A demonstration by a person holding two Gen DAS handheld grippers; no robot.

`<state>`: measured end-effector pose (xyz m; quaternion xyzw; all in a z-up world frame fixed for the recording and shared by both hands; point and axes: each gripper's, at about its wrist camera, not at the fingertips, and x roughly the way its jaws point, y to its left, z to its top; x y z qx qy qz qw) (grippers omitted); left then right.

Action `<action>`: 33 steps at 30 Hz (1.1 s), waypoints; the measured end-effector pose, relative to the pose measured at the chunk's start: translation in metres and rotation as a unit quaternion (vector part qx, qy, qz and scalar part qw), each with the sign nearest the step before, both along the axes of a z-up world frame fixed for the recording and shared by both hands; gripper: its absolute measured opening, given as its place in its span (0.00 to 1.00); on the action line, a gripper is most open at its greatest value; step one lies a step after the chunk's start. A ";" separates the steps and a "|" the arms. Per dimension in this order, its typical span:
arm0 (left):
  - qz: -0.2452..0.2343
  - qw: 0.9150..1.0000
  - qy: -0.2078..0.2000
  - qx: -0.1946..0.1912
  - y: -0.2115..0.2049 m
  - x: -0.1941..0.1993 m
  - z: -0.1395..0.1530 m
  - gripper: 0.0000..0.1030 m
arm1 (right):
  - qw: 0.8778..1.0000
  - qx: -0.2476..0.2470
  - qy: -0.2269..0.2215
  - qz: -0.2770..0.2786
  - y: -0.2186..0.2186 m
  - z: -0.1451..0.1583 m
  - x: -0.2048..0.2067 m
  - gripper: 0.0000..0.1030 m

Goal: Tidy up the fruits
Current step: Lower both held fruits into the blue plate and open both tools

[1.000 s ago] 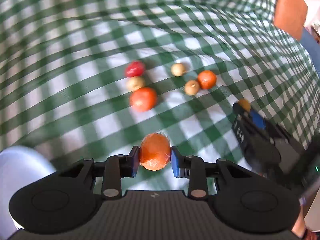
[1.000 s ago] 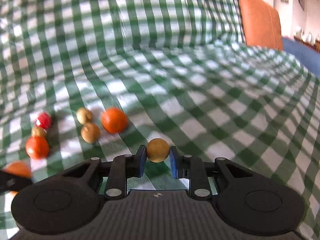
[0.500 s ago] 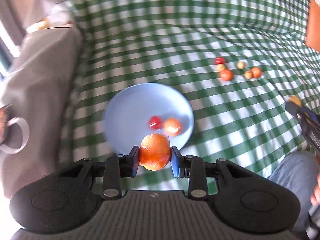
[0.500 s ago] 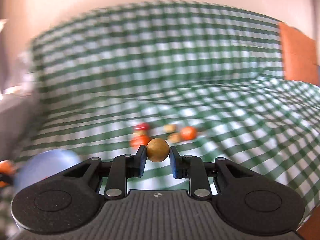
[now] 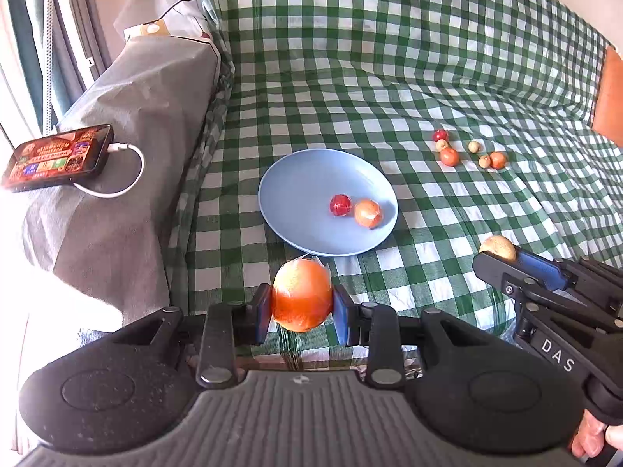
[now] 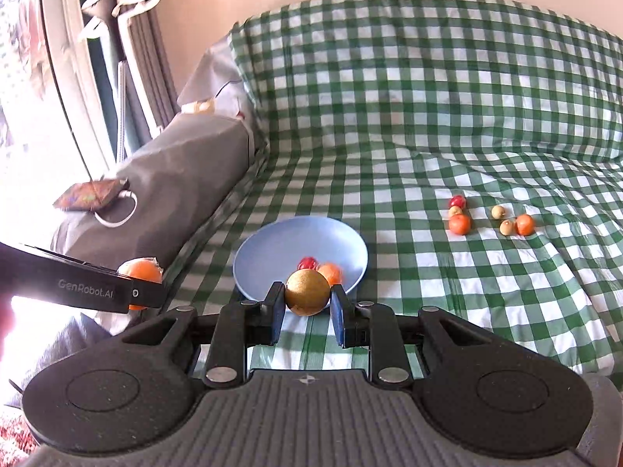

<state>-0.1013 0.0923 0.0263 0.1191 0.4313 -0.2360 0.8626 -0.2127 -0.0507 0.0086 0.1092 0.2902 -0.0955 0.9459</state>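
Meanwhile the left gripper is clamping an orange fruit and the right gripper is pinching a tan fruit, both hovering near the blue plate, which is holding a red fruit and an orange one. Five more fruits are lying farther off on the checked cloth.

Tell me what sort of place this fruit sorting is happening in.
Probably a living room or bedroom at home, not a kitchen. The blue plate and loose fruit sit on a green checked sheet draped over a couch or bed, a charging phone lies on the grey-covered side, and a curtained window is close by.
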 end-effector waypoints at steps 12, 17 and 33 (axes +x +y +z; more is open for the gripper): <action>0.013 1.000 -0.001 -0.016 0.011 0.016 -0.002 0.35 | 0.999 -0.038 0.020 -0.002 0.015 0.004 0.008 0.25; 0.023 1.000 0.004 -0.015 0.013 0.030 -0.004 0.35 | 0.999 -0.044 0.030 0.000 0.015 0.000 0.016 0.25; 0.012 1.000 0.027 0.004 -0.033 0.104 -0.037 0.35 | 0.996 -0.051 0.069 0.006 -0.010 -0.032 0.076 0.25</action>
